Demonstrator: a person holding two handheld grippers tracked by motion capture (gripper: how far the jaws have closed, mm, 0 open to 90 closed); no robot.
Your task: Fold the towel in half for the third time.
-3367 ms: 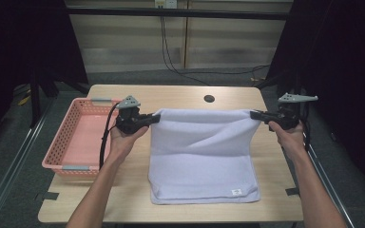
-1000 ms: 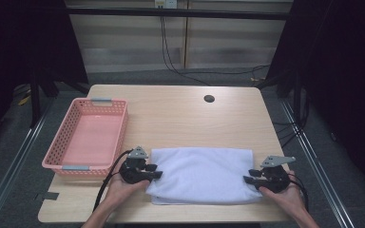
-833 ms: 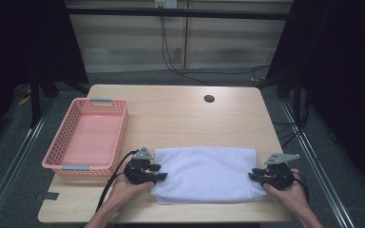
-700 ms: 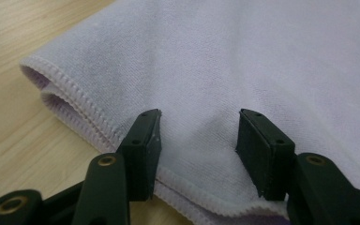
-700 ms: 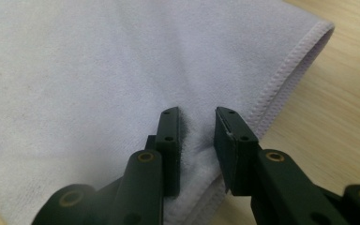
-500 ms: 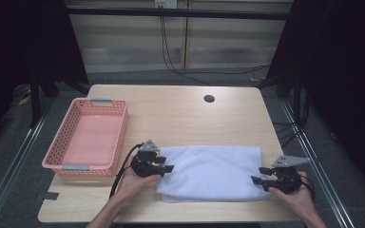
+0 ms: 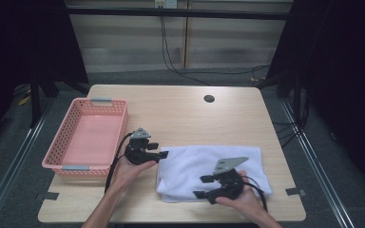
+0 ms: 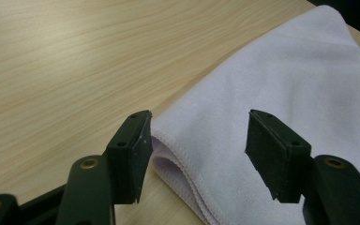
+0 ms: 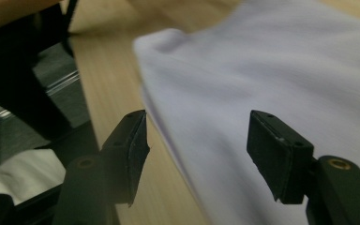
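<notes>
Towel [image 7: 211, 171] now lies folded on the surface [image 7: 180, 114] — both jaws just opened, left gripper [image 7: 162, 154] and right gripper [image 7: 200, 186] spread, released; left gripper view shows stacked hems.

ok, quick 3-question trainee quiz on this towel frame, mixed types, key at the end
1. True or false: the left gripper is clamped on the towel.
2. Where does the pink basket sit relative to the towel?
A. left of it
B. right of it
C. on top of it
3. Fill in: in the high view, the right gripper is over the towel's ___ edge.

Key:
1. False: both grippers' jaws have just been opening, and the left gripper view shows its pads apart with the towel's folded edge lying loose between them.
2. A
3. near
</notes>
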